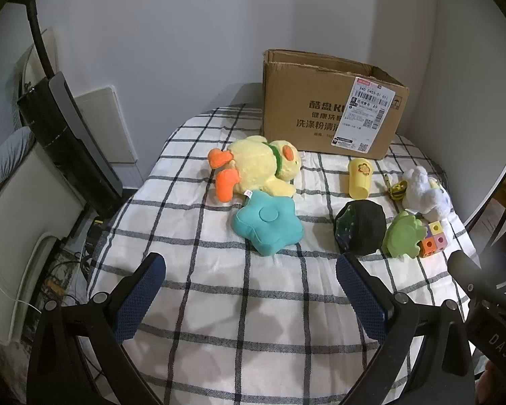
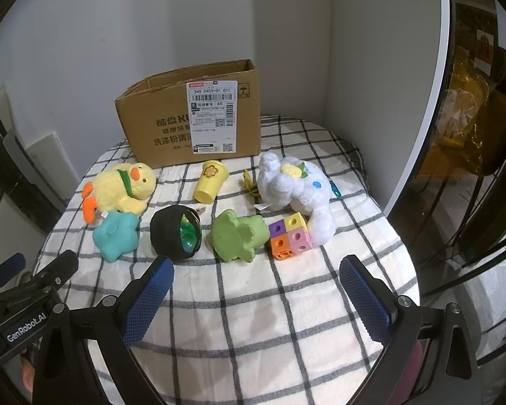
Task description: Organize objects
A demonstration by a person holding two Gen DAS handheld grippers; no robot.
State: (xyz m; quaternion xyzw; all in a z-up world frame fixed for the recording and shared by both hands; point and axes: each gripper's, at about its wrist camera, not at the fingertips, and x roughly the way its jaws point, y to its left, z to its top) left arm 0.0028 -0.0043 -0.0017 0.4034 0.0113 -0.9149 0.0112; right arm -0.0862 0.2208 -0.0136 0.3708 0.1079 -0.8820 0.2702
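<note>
Left wrist: left claw (image 1: 251,298) spread wide, grasping nothing; yellow duck plush (image 1: 261,168) and teal star (image 1: 268,222) loose on the checked worktop (image 1: 219,303), cardboard box (image 1: 324,118) behind

Right wrist: right claw (image 2: 256,298) likewise released; green frog (image 2: 239,236), cube blocks (image 2: 290,236), white plush (image 2: 297,192) unsorted, seemingly nothing boxed

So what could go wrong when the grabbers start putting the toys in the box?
1. The cardboard box stands tall at the back, so the big yellow duck plush might snag on its rim and drop.
2. The color block cube sits touching the white plush; grabbing one may drag the other.
3. The yellow cup lies on its side and could roll away if nudged.
Both grippers, left and right, are open and empty.
</note>
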